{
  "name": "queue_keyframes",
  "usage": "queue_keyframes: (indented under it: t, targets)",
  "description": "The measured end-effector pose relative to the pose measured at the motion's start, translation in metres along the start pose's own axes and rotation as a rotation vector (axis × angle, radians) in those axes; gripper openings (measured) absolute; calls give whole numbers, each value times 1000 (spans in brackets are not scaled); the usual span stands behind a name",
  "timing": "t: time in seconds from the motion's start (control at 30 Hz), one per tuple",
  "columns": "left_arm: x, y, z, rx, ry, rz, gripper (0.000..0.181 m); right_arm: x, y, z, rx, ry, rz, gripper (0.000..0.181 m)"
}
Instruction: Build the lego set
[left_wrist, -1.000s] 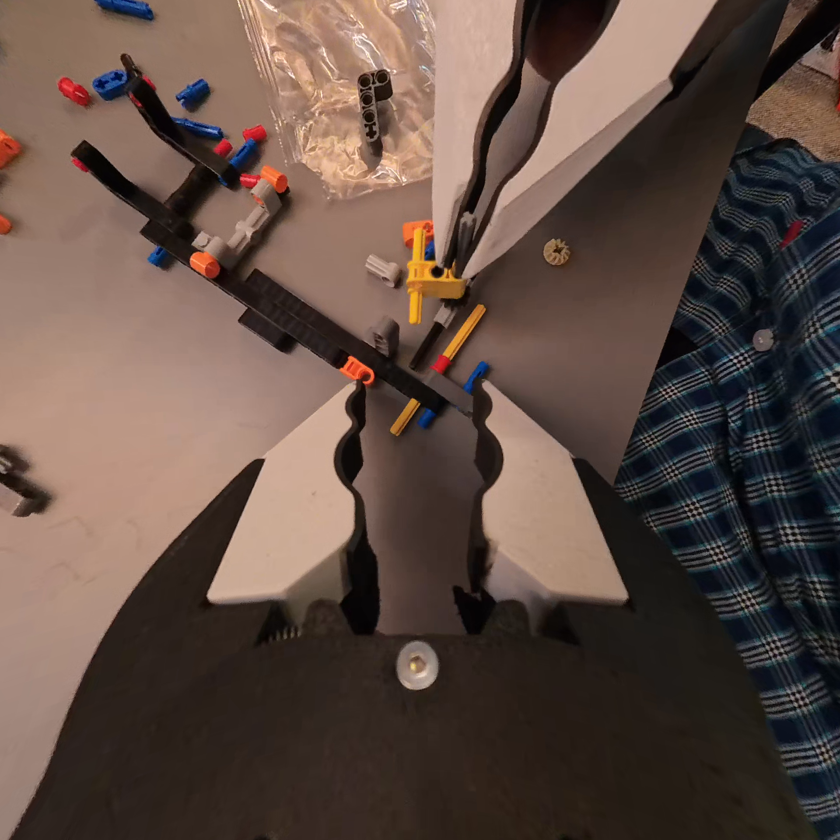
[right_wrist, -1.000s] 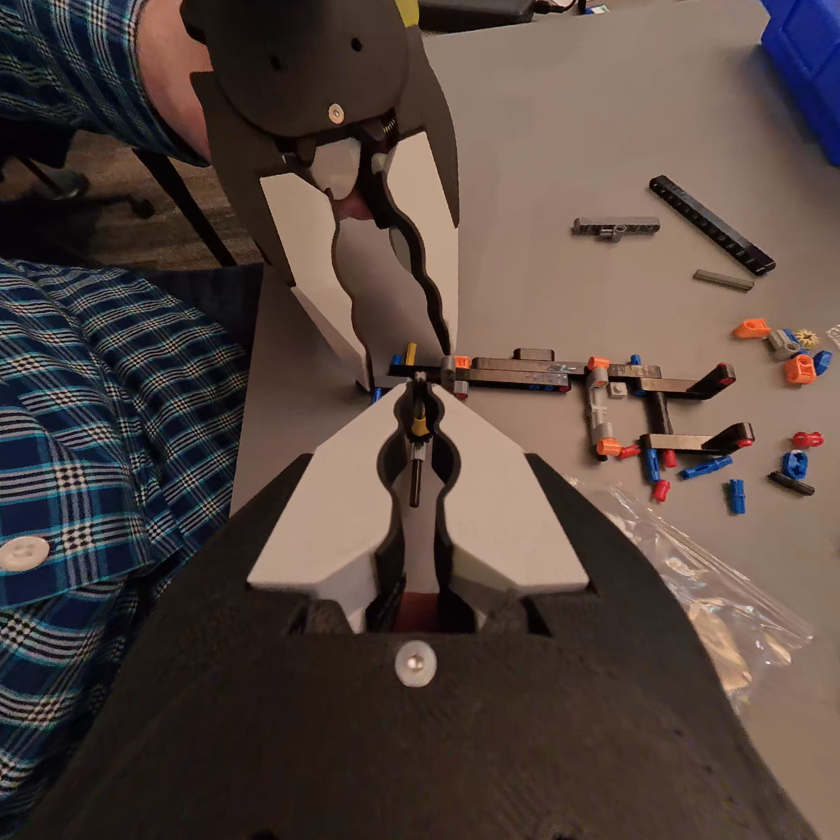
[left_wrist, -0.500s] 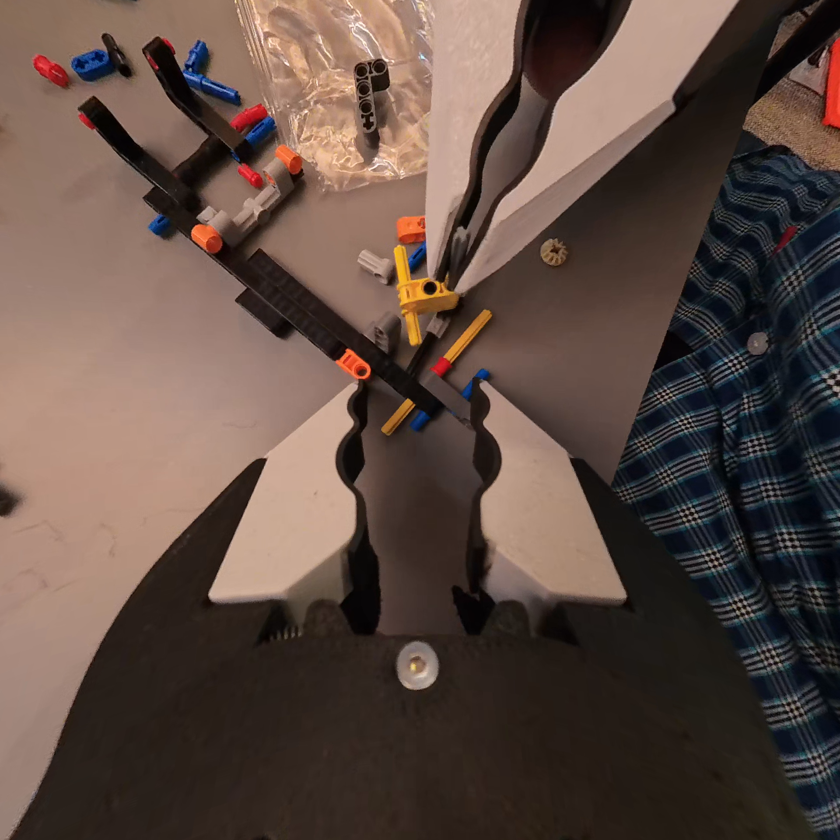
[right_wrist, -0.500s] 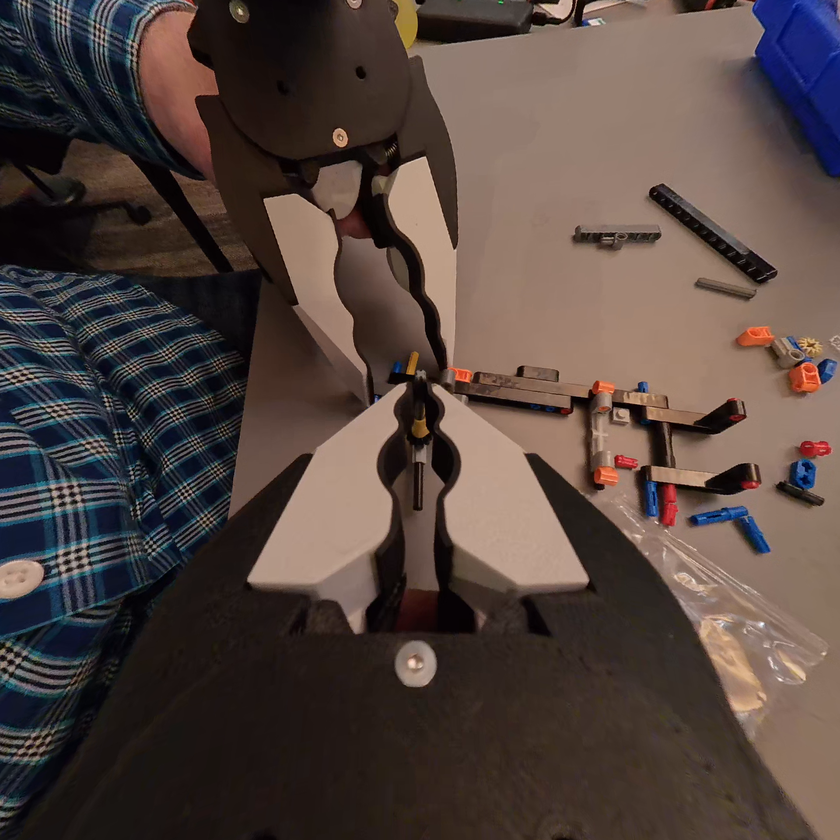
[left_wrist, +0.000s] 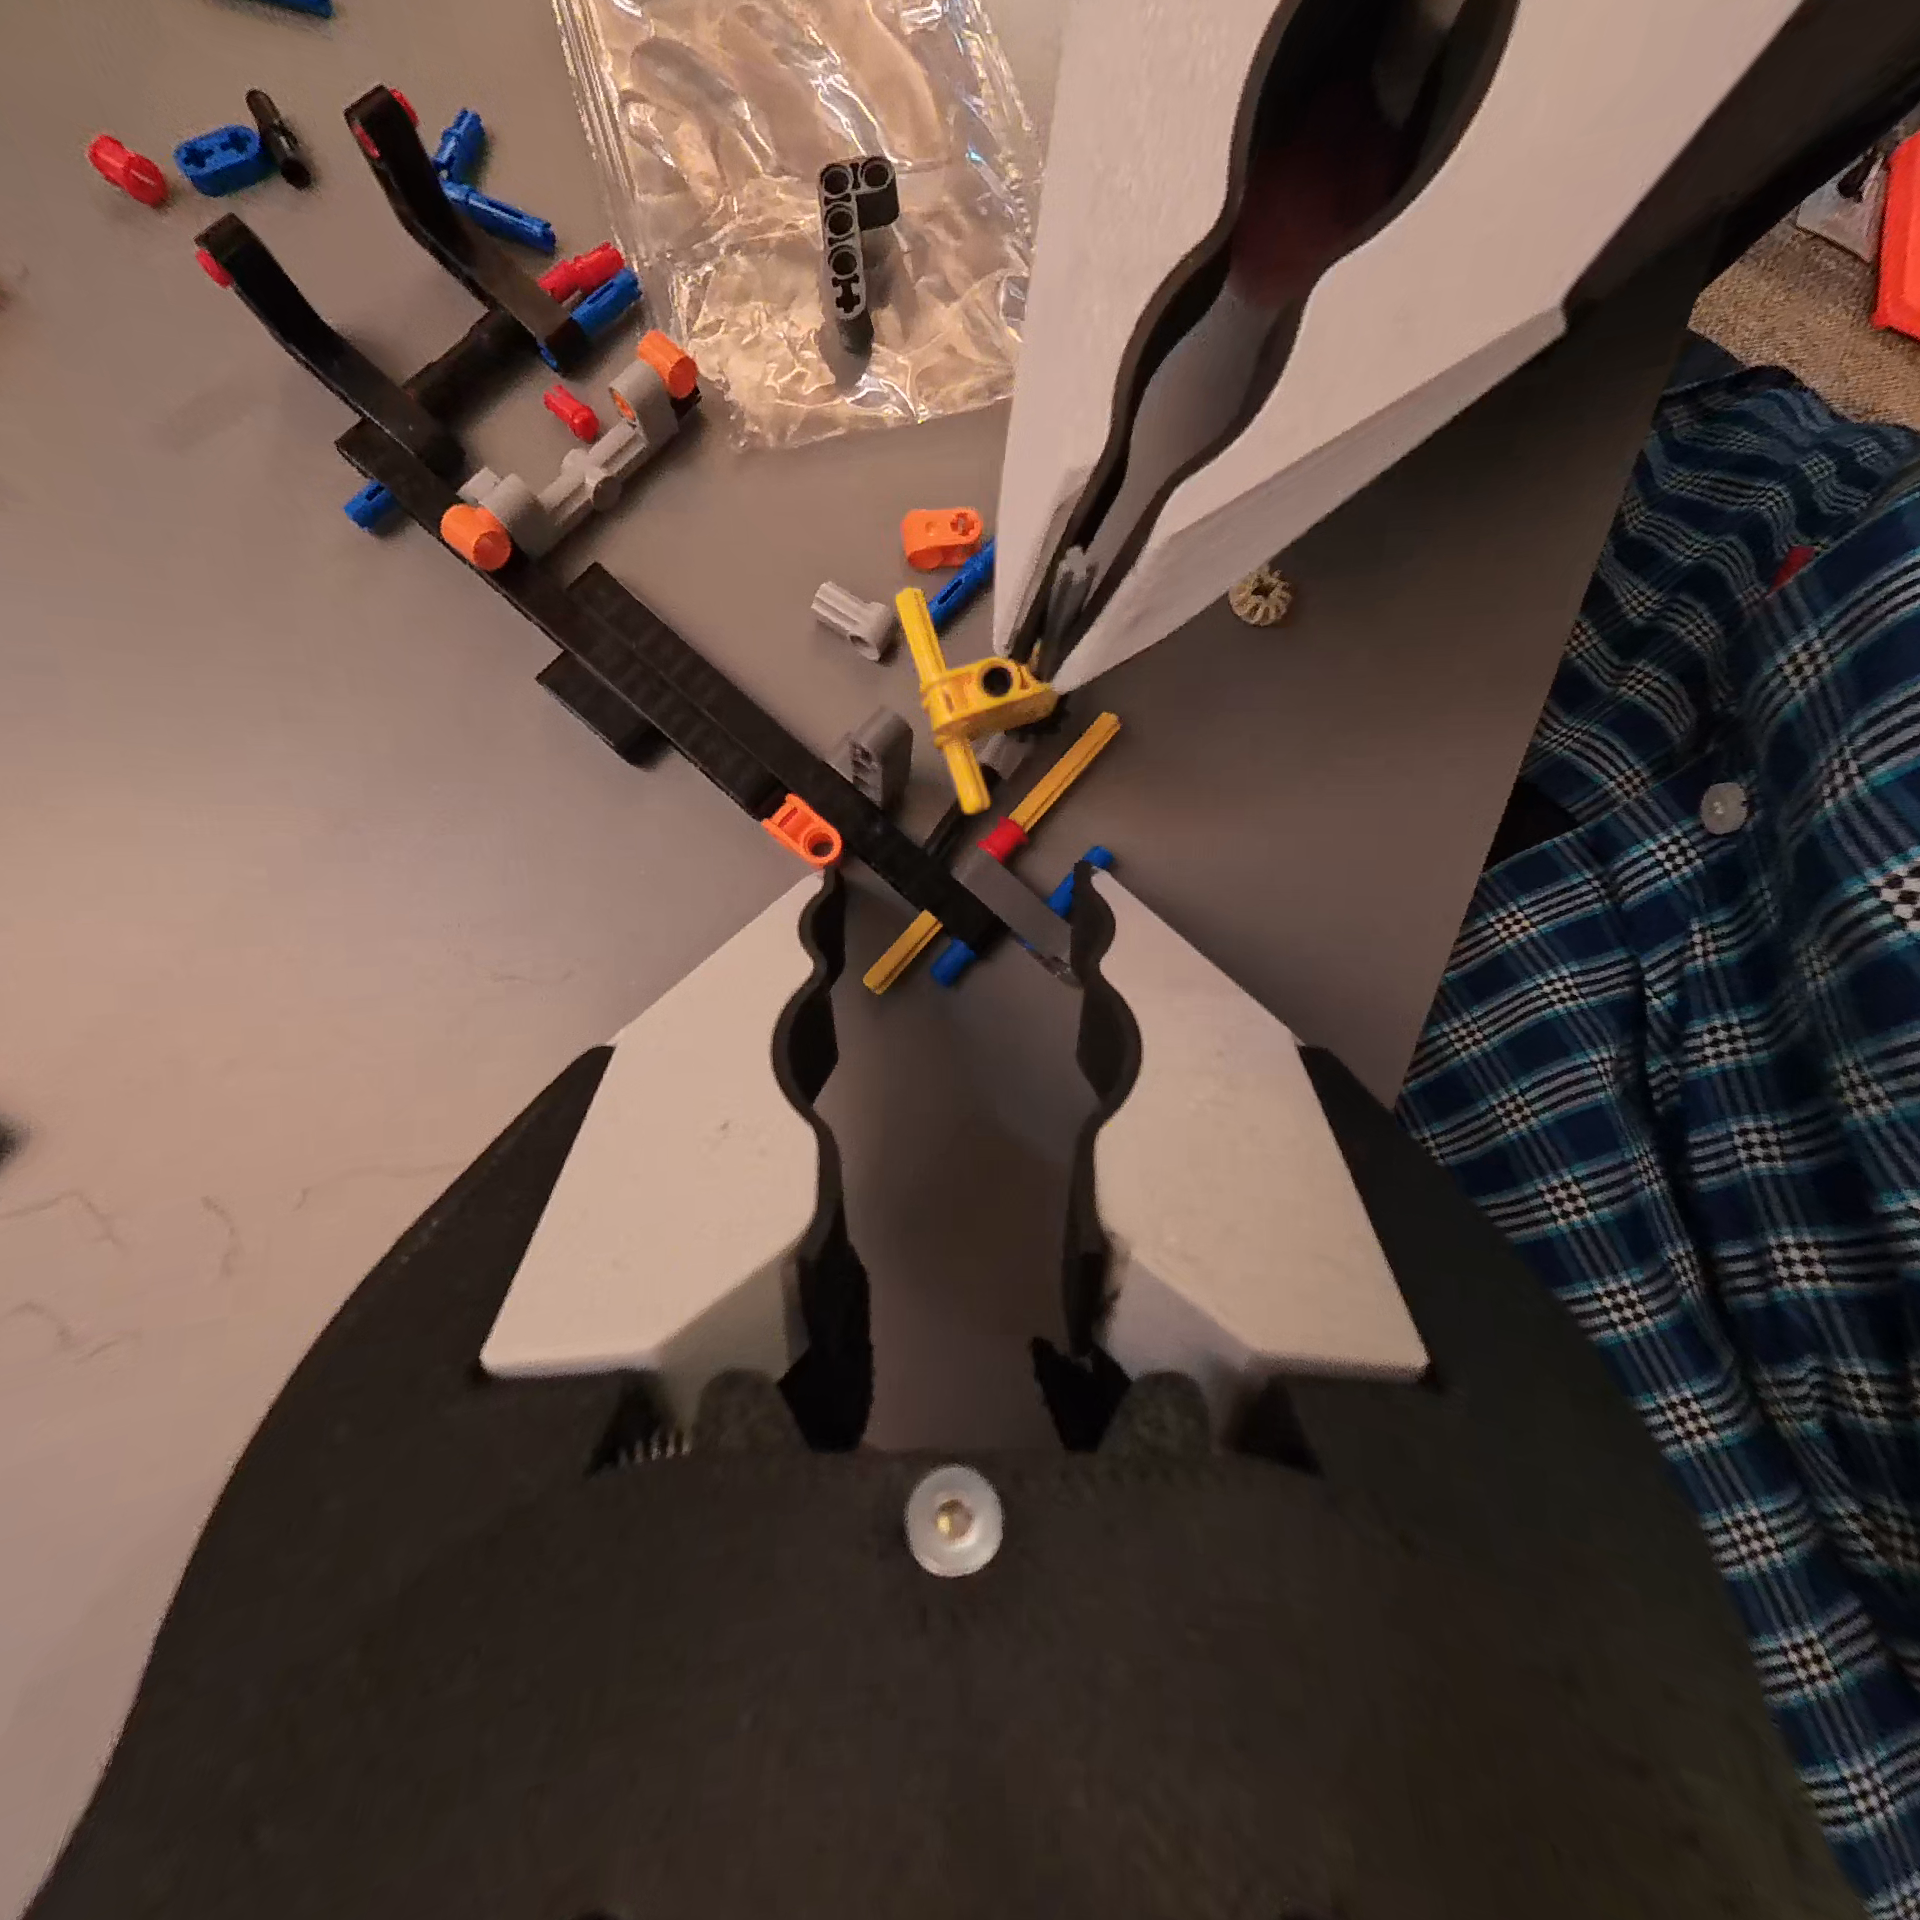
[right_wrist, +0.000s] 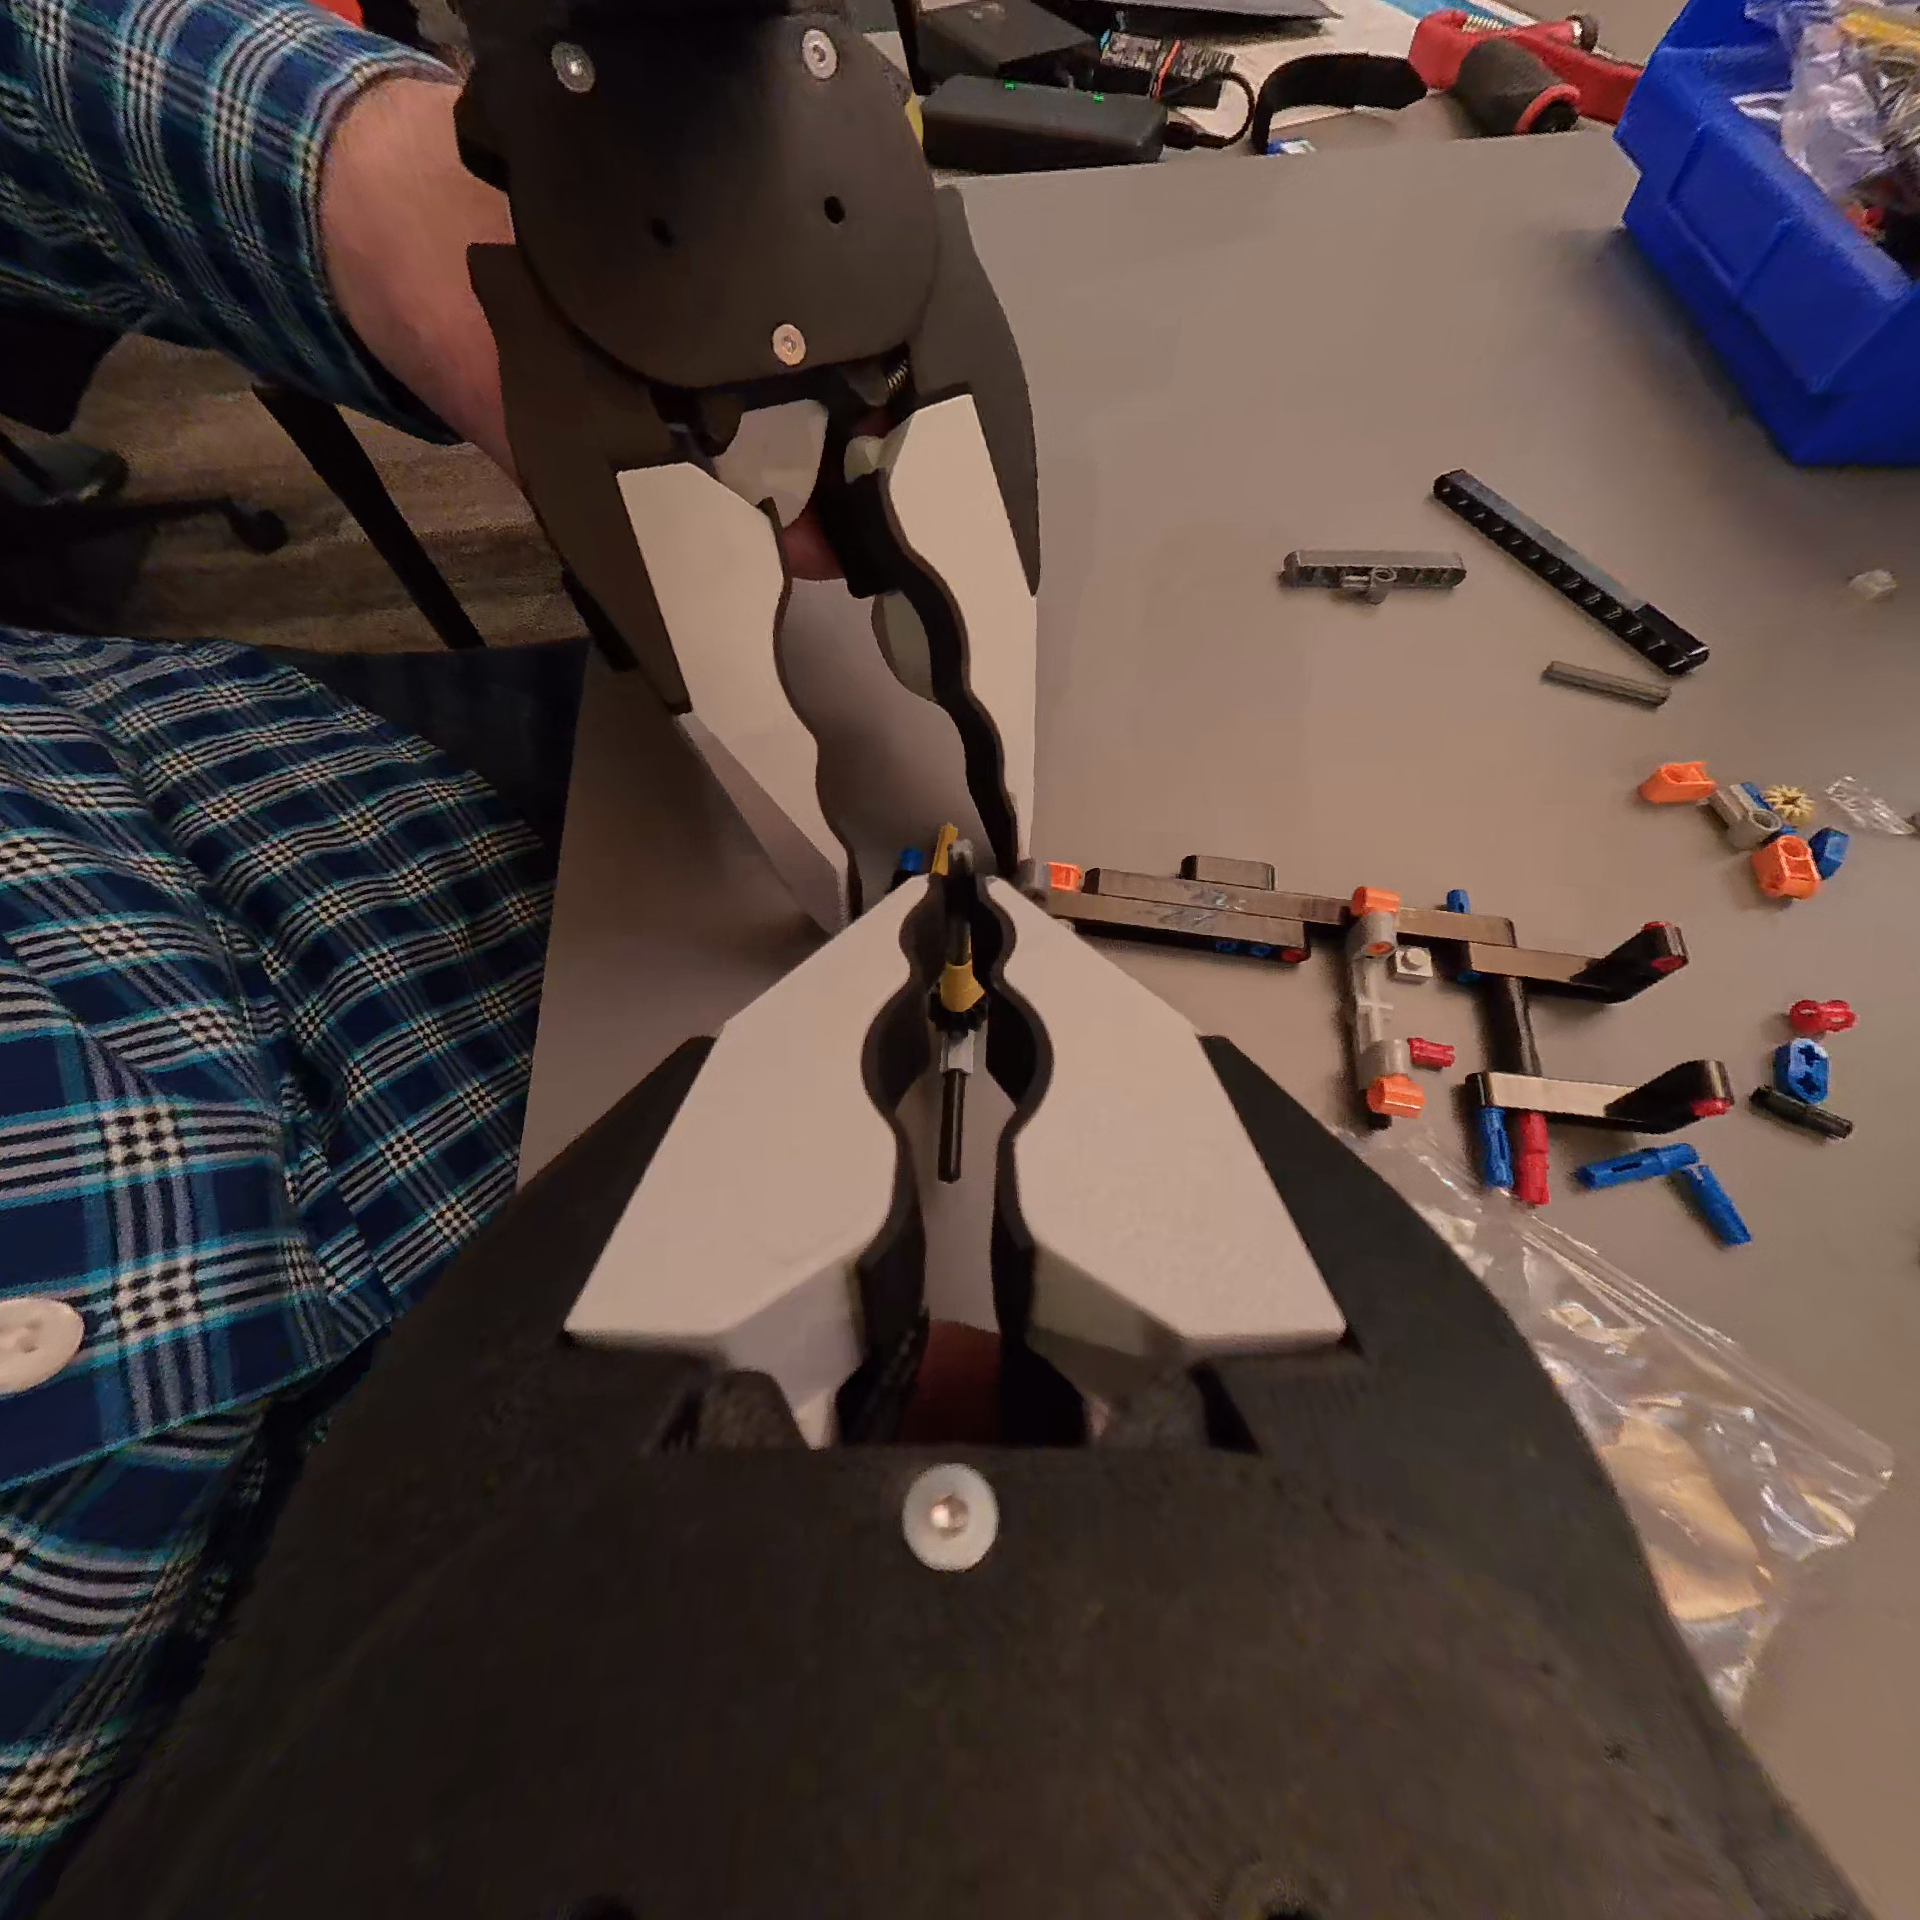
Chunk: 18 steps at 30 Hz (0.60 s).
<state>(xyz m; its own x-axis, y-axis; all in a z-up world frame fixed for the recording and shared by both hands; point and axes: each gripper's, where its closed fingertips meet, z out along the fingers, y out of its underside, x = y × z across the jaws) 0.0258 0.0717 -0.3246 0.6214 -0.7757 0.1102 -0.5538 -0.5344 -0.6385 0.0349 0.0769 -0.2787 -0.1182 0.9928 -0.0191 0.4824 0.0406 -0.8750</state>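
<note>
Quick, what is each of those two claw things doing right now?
Left gripper: open, holding nothing, straddling the end of the black assembly.
Right gripper: closed on a small yellow piece with a black axle.

two grippers (right_wrist: 961, 883), one plastic bag (left_wrist: 810, 208)

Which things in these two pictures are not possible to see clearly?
- Right wrist view: the beam end, hidden behind the right hand-held gripper.
- Left wrist view: the grip on the yellow piece, hidden between the fingers.
- Right wrist view: bin cut by the edge.
</note>
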Motion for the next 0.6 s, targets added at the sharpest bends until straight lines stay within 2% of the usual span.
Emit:
queue_keyframes:
  t: [0.6]
  targets:
    - [3,-1,1,3,11,2,36,2,0,2,19,-41,53,1]
